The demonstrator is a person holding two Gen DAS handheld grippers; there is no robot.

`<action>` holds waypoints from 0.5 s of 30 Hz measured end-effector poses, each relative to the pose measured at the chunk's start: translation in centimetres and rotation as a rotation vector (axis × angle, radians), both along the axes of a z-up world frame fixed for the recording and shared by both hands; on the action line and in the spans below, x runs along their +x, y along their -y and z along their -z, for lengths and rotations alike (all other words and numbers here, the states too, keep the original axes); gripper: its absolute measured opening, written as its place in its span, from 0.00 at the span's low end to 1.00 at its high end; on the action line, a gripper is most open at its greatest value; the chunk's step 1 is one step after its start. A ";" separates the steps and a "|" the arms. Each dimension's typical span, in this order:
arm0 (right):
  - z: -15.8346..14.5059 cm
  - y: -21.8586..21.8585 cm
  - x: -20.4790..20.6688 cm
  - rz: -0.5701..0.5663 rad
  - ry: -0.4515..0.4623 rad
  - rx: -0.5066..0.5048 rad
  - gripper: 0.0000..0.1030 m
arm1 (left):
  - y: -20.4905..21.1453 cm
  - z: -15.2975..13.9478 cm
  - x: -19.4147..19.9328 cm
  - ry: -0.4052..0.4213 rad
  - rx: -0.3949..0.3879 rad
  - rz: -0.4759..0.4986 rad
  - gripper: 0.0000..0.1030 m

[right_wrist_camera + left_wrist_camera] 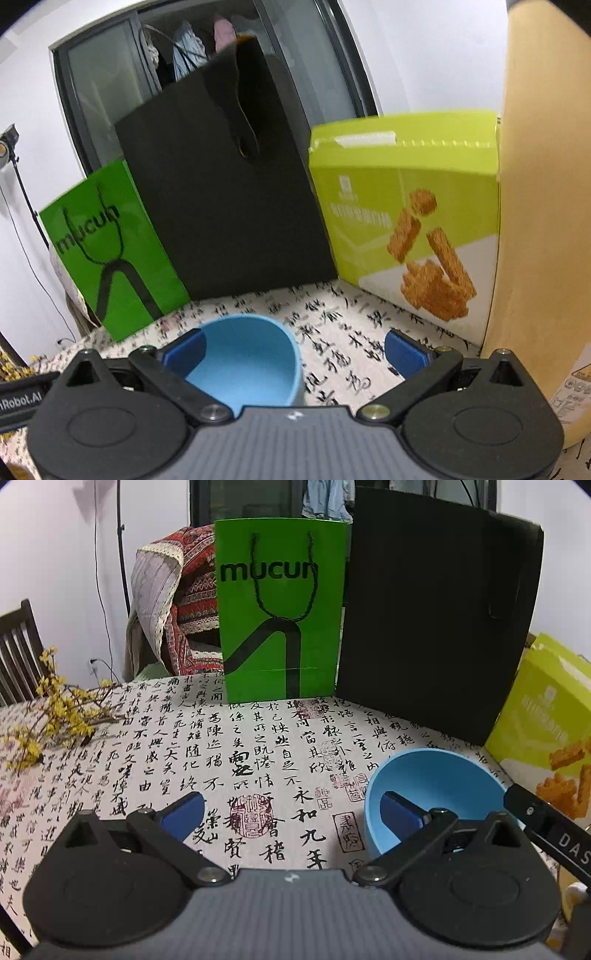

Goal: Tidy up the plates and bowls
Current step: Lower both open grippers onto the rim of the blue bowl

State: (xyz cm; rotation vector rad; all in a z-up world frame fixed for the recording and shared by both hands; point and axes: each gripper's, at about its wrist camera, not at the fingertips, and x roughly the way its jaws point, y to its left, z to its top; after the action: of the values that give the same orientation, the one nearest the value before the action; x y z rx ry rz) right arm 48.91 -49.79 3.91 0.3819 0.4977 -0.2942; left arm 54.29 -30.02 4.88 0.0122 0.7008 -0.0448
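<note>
a blue bowl [436, 794] is seen upright on the desk [258, 746]. the left gripper [293, 812] and right gripper [295, 350] are held released, nothing grasped.

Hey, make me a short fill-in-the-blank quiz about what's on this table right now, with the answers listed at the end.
1. The round plastic bowl standing on the calligraphy-print tablecloth is coloured ____.
2. The word printed on the green paper bag is ____.
3. The tall bag standing between the green paper bag and the lime-green snack box is coloured ____.
4. The left gripper and the right gripper both have their jaws ____.

Answers: blue; mucun; black; open
</note>
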 end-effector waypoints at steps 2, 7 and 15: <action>0.3 0.3 0.1 0.000 -0.006 0.012 1.00 | 0.4 0.3 0.3 0.003 0.016 0.000 1.00; 0.8 0.4 0.4 -0.003 -0.023 0.004 0.96 | 1.6 1.1 0.9 0.003 0.046 0.008 1.00; 1.5 0.7 0.8 0.008 -0.045 -0.009 0.74 | 3.1 2.2 1.2 0.013 0.070 0.027 1.00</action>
State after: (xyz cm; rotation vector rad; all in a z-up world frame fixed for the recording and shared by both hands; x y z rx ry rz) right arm 49.69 -50.49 2.37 0.3689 0.5388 -0.3132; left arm 55.48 -33.09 2.67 0.0886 0.6888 -0.0458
